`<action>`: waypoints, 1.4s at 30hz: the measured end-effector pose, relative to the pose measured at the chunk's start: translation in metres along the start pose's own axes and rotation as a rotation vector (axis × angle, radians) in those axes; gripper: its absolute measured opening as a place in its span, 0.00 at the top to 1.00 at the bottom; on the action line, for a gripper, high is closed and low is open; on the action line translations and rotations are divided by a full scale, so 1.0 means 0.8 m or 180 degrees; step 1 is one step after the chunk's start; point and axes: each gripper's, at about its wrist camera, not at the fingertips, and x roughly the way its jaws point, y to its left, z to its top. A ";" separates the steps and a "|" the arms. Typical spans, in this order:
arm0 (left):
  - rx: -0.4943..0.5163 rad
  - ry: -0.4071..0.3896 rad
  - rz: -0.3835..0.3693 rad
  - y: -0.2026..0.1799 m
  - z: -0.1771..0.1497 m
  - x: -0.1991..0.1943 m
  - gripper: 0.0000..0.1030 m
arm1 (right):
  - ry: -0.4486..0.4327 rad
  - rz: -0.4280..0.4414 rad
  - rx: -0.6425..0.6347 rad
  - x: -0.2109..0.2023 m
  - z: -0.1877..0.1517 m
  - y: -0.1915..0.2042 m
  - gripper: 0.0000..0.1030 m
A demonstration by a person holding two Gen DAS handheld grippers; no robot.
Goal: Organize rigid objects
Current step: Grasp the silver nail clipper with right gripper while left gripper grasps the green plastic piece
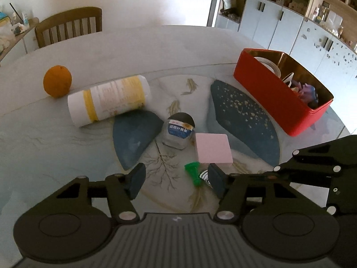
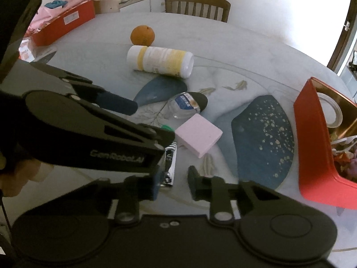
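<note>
Both grippers (image 1: 176,179) (image 2: 174,184) (jaws apart) above table (image 1: 156,51)

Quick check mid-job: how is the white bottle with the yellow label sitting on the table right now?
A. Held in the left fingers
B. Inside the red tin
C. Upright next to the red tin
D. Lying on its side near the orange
D: the white bottle lies on its side, close to the orange, far from the red tin.
</note>
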 end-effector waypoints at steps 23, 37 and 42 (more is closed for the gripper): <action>0.0080 -0.0053 -0.0040 -0.012 0.000 0.008 0.86 | -0.0098 -0.0091 -0.0002 -0.019 -0.017 -0.008 0.91; -0.0042 -0.0135 -0.0016 -0.008 0.003 -0.025 0.86 | -0.0321 -0.0148 0.0239 -0.059 -0.019 -0.030 0.91; -0.0001 -0.0159 -0.0031 -0.013 0.008 -0.034 0.86 | -0.0375 -0.0166 0.0311 -0.071 -0.020 -0.038 0.91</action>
